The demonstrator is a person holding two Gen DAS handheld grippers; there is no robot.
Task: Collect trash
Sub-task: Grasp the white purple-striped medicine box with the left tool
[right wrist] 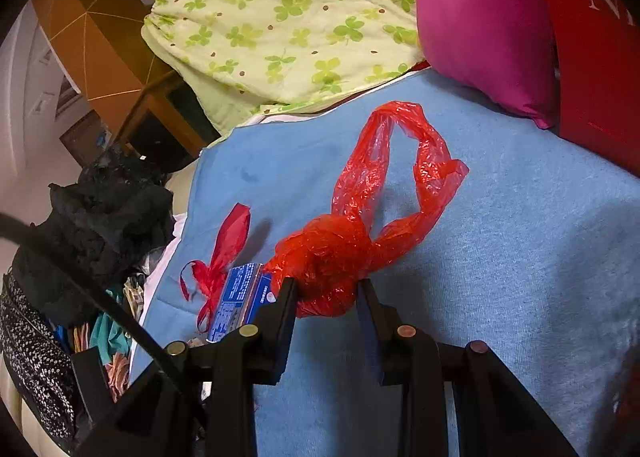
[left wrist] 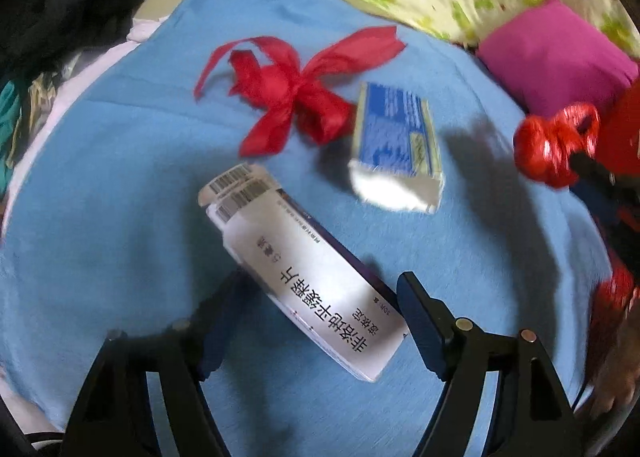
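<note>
Left view: the left gripper [left wrist: 320, 297], jaws spread, straddles a white box [left wrist: 300, 269] on a blue cloth [left wrist: 120, 177]; it probably isn't gripped yet and could skid aside.

Right view: the right gripper [right wrist: 326, 289] pinches a knotted red bag [right wrist: 328, 257], lifted; thin plastic may slip.

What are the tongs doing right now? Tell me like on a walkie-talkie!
Right tongs shut on red plastic bag. Left tongs open around white medicine box, not gripping yet. Red ribbon and blue box lie beyond. Nothing in the way.
</note>
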